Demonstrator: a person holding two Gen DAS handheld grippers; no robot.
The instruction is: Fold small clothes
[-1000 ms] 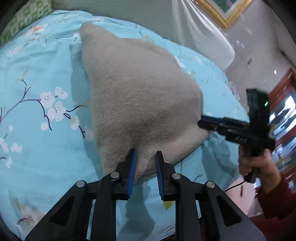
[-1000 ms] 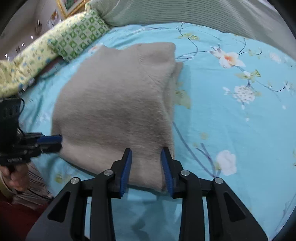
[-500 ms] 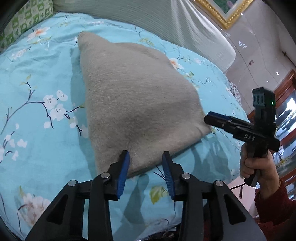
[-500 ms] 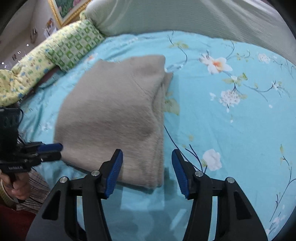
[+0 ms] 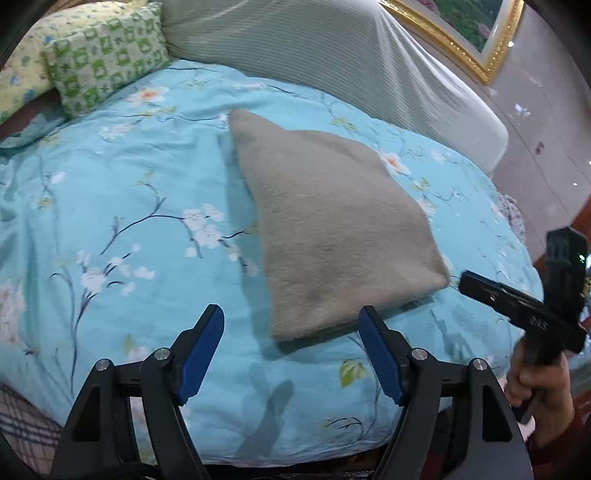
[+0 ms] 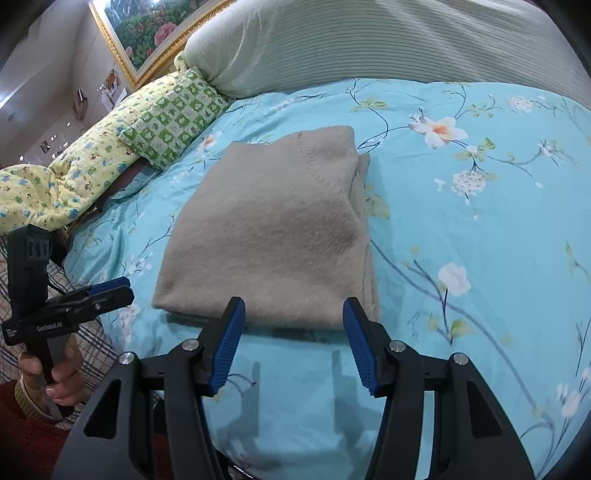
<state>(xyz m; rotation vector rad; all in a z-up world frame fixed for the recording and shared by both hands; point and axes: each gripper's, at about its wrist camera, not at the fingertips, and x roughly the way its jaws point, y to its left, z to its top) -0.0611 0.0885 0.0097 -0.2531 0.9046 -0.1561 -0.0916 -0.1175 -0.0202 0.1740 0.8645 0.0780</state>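
Observation:
A folded beige fuzzy garment (image 5: 332, 229) (image 6: 273, 229) lies flat on the blue floral bedsheet (image 5: 129, 221) (image 6: 461, 221). My left gripper (image 5: 291, 317) hovers just short of the garment's near left corner. Its jaws are opening wide, and no cloth is pressed between the blue pads (image 5: 199, 350). My right gripper (image 6: 294, 306) stands open above the near right edge of the garment, with nothing held. Each gripper also shows in the other's view: the right gripper (image 5: 467, 282) off the garment's right corner, the left gripper (image 6: 127, 288) off its left corner.
A green checked pillow (image 5: 107, 55) and a yellow floral quilt (image 6: 55, 184) lie at the far left of the bed. A striped pale bolster (image 5: 332, 55) runs along the back under a gold-framed picture (image 6: 147, 33). The bed's near edge drops off just below the grippers.
Both grippers were closed on the garment's near edge; they opened, let go, and drew back and upward. The garment now lies flat on the sheet.

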